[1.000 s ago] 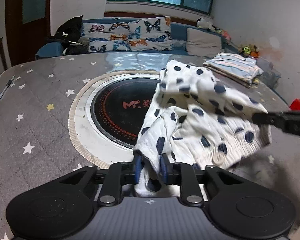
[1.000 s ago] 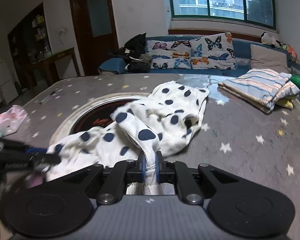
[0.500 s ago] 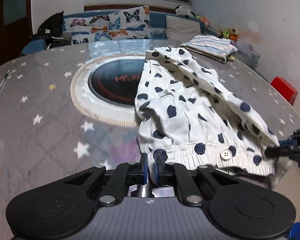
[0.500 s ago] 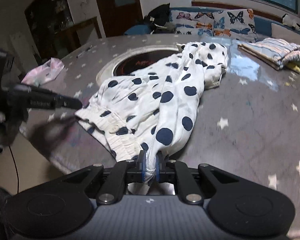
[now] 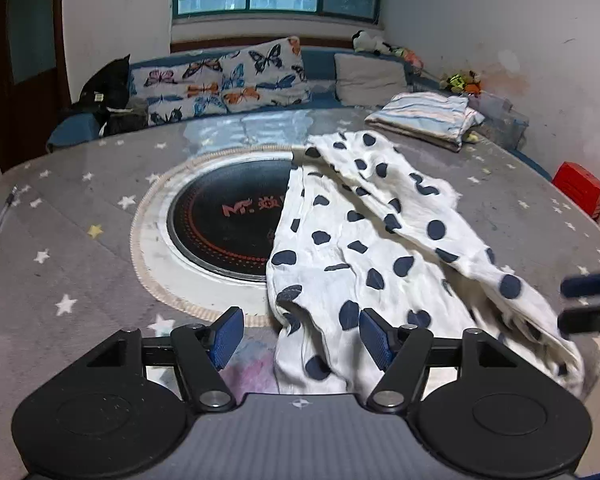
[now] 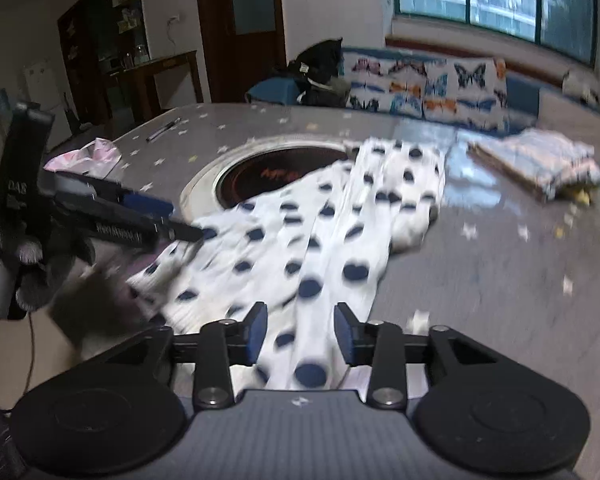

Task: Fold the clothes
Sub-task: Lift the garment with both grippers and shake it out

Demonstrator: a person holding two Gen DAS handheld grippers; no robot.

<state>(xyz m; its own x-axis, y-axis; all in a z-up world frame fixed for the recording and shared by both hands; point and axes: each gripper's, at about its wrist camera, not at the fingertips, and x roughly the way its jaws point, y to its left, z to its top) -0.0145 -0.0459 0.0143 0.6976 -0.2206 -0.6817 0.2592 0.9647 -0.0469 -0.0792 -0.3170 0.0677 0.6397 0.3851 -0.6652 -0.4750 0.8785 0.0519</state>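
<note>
On the starred table, dotted trousers lie flat.

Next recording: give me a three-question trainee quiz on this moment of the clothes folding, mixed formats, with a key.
1. True or false: the left gripper is shut on the polka-dot garment.
2. Multiple choice: what does the far end of the garment partly cover? A) the black round cooktop B) the striped folded cloth C) the pen
3. Fill in: the right gripper has its jaws ____, with the garment lying between them.

Key: 1 false, its jaws stand wide apart; 2 A; 3 open.
</note>
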